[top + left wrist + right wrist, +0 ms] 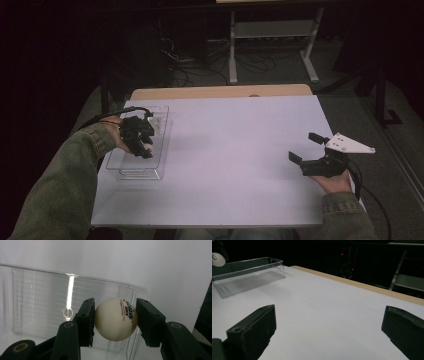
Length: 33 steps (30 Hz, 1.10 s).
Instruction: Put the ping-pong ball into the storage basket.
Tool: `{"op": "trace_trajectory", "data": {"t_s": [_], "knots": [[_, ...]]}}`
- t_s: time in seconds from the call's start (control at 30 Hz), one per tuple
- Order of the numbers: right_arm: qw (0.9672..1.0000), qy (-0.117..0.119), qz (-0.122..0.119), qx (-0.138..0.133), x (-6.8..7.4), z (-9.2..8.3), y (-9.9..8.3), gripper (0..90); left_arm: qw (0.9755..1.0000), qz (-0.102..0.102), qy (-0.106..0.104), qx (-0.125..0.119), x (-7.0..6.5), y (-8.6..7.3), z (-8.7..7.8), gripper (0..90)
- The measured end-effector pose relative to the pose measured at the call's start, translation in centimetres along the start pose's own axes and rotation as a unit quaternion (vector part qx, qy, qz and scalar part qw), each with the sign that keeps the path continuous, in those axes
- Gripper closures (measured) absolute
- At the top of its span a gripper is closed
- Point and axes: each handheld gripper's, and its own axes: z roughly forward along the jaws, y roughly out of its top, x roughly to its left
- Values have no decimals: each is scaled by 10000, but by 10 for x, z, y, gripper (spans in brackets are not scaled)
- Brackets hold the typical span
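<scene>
A white ping-pong ball (pixel 115 318) with red and black print sits squeezed between the two black jaws of my left gripper (pixel 115 319). That gripper (pixel 145 147) hangs over a clear plastic tray (pixel 161 131) at the table's left side, and the tray's ribbed floor (pixel 42 305) lies below the ball. At the far left of the right gripper view the ball (pixel 217 259) peeks in above the tray (pixel 247 272). My right gripper (pixel 306 147) rests near the table's right edge, jaws wide apart with nothing between them (pixel 329 332).
The white table top (pixel 235 150) stretches between the two hands, with a wooden strip (pixel 220 92) along its far edge. Beyond it stand a white metal frame (pixel 272 40) and loose cables on a dark floor.
</scene>
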Motion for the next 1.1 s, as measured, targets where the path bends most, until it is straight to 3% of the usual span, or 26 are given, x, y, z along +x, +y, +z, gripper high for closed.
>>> {"op": "trace_trajectory", "data": {"t_s": [0.93,1.1], "knots": [[10000,9,-15,17,0,0,0,0,9998,-36,-146,-109,0,-8,29,515],[10000,8,0,17,0,0,0,0,9998,-62,-179,-38,0,-9,36,515]]}}
